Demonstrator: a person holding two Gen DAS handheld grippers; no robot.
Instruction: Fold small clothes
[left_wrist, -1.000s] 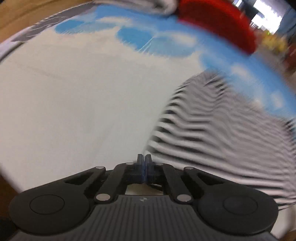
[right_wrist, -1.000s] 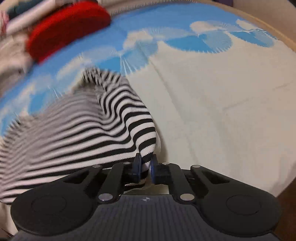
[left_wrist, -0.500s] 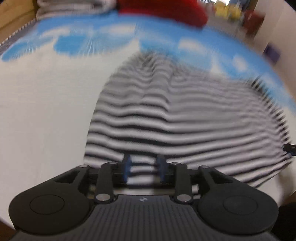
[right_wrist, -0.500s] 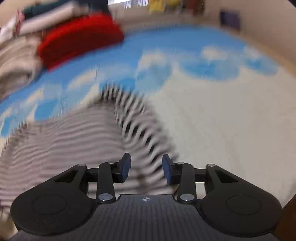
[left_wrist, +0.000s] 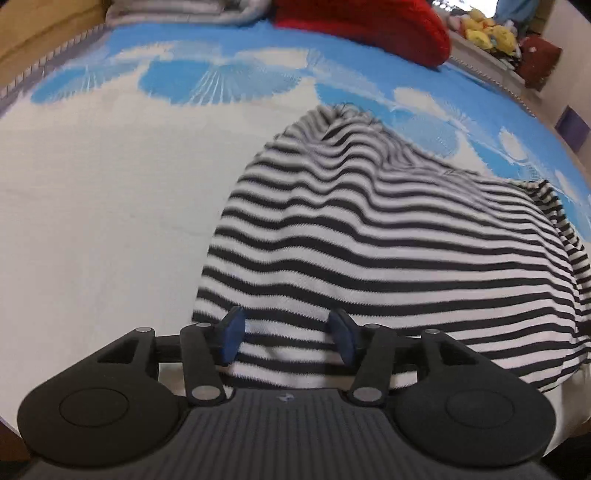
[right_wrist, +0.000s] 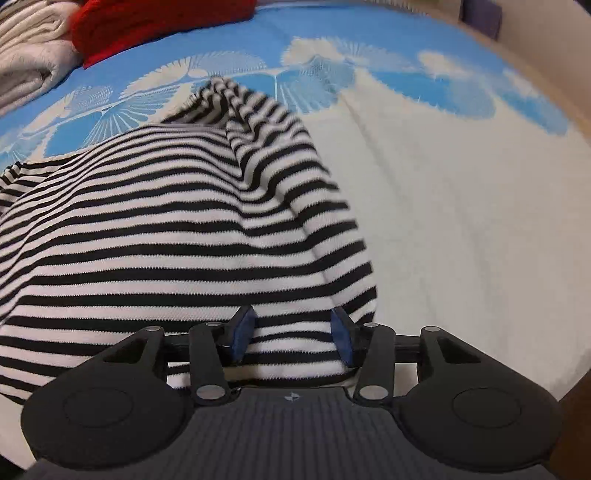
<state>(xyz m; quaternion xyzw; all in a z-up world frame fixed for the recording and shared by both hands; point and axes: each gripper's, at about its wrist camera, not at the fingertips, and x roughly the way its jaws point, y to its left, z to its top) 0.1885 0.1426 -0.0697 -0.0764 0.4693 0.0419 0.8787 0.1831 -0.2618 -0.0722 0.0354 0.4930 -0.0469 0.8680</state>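
On the bedspread in front of me lies the black-and-white striped top, rumpled, its near hem at the edge closest to both cameras and a bunched fold rising toward the blue cloud print farther back. I see my left gripper spread wide over the top's near left corner, blue pads apart with striped cloth showing between them, gripping nothing. My right gripper stands just as wide over the near right corner of the same top, and its pads hold nothing either; whether they touch the fabric I cannot tell. Beyond the top, at the far side of the bedspread, sits a red knitted item beside a pile of folded pale clothes. Yellow plush toys line a ledge behind, seen from the left wrist.
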